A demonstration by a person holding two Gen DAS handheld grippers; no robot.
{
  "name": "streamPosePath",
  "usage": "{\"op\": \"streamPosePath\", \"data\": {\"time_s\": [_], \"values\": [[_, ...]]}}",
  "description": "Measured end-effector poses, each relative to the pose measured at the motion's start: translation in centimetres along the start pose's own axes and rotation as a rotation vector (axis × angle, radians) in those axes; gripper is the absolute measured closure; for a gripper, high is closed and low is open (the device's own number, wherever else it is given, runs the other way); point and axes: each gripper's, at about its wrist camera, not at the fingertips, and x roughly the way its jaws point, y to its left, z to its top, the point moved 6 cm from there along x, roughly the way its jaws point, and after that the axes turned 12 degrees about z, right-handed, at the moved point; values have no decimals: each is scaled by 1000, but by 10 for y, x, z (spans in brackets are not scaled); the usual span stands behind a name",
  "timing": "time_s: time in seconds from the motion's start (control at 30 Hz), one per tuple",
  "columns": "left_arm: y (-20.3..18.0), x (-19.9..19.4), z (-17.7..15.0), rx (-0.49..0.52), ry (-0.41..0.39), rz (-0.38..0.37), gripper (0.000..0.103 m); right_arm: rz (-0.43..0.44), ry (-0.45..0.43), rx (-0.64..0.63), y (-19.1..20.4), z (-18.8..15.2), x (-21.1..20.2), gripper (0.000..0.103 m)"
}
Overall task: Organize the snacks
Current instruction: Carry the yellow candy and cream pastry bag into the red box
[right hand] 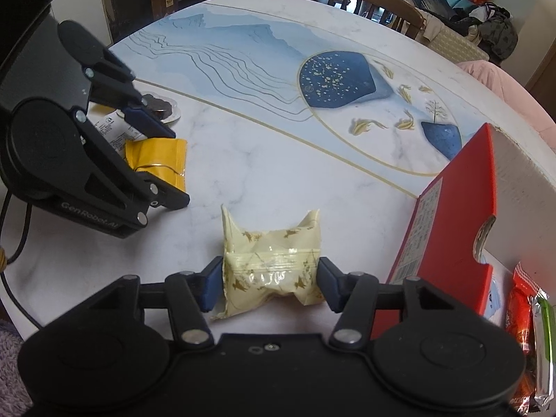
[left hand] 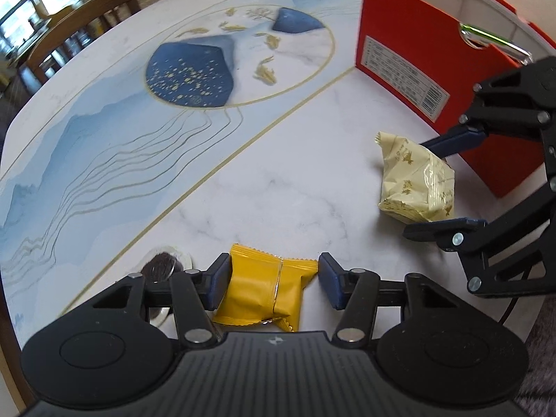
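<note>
The left gripper (left hand: 274, 279) had its jaws about half open around a yellow snack packet (left hand: 266, 288) lying on the counter (left hand: 278, 180); the left pad touched the wrapper while the right pad stood just off its crimped edge, so no firm hold showed yet. The right gripper (right hand: 269, 283) had its jaws narrowed onto a cream snack packet (right hand: 271, 267), both pads pressing its sides and creasing the film. In the left wrist view the cream packet sat at about 3 o'clock, just beside the red box (left hand: 427, 69), which stood open-topped at 1 o'clock. A small clear dish (right hand: 163, 109) holding something dark rested near the yellow packet, at 9 o'clock in the right wrist view. More wrapped snacks (right hand: 531, 330) lay inside the box.

Both packets looked light, with thin, crinkly, slippery film puffed around a soft or crumbly filling. A gentle squeeze across the middle of the body, not the flat sealed ends, would likely hold best without crushing
</note>
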Motion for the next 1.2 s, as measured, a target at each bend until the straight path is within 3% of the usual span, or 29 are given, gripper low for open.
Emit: {"op": "streamPosePath", "data": {"time_s": [0.13, 0.63, 0.83, 1.2], "values": [[-1, -3, -4, -51, 11, 21, 50, -4, -17, 21, 0, 0, -3, 50], [35, -51, -35, -357, 7, -38, 50, -16, -120, 97, 18, 2, -46, 51], [39, -84, -39, -395, -49, -51, 50, -43, -191, 119, 31, 4, -77, 51], [25, -147, -20, -335, -191, -89, 50, -132, -312, 198, 40, 0, -138, 51]]}}
